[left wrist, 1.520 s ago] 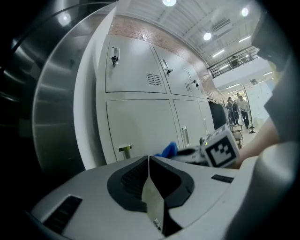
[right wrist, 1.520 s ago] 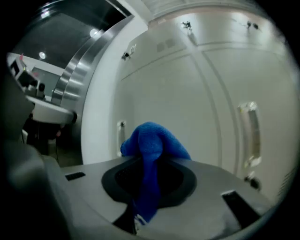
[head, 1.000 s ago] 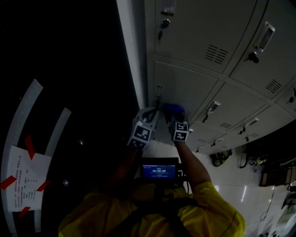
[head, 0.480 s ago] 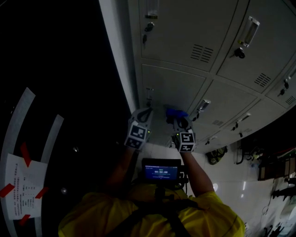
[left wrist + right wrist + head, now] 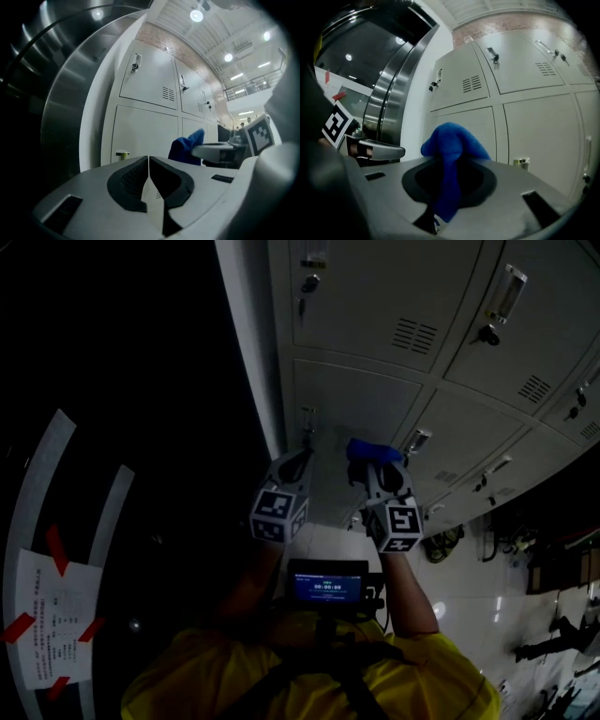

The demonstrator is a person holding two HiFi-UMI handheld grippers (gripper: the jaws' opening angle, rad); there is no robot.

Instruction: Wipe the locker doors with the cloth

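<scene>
the head view looks steeply down from above the person's yellow shoulders [image 5: 309, 681] and faces the locker doors [image 5: 375, 334], with the left gripper [image 5: 298, 463] and right gripper [image 5: 373, 465] mid-frame. each gripper view sits just behind its own jaws, close to the doors and tilted up along them. the left gripper view catches the right gripper and the blue cloth [image 5: 187, 145] at its right. the right gripper view catches the left gripper at its left edge. all three share the lower corner door [image 5: 361, 413].
</scene>
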